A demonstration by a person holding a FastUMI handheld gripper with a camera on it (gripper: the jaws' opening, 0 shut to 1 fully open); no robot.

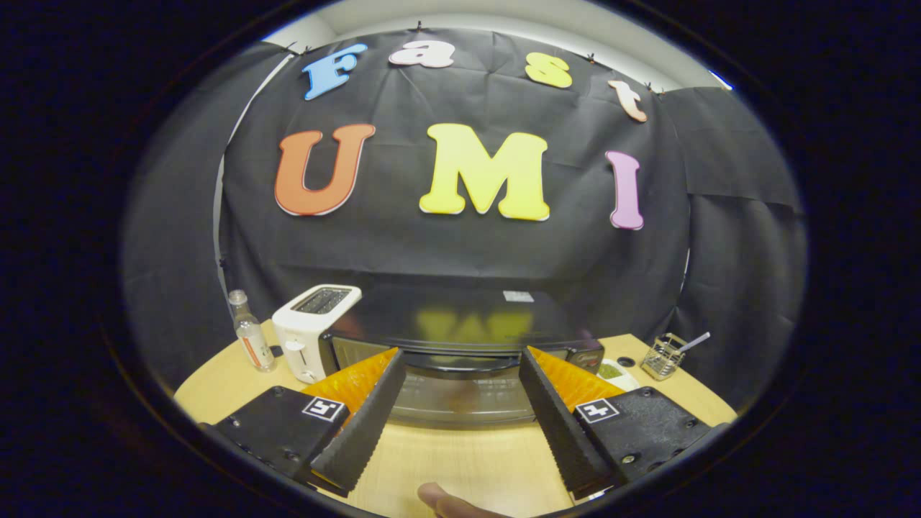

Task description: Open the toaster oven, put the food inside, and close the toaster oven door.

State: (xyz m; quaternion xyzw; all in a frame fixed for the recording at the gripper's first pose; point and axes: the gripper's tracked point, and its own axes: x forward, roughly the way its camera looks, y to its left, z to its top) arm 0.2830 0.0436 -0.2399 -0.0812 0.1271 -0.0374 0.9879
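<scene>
Tongs stand spread wide, gripping nothing, their tips just before the handle of the glossy black toaster oven, door shut, on the round pale wooden table. Left of it sit a white pop-up toaster and clear bottle; right, a wire caddy.

The toaster oven sits on the table, backed by the booth wall. Just left of it stands a toaster, with a bottle farther left. Right of the oven lie a dish and a wire basket. Before the oven, the gripper fingers stand spread, its door handle between them.
</scene>
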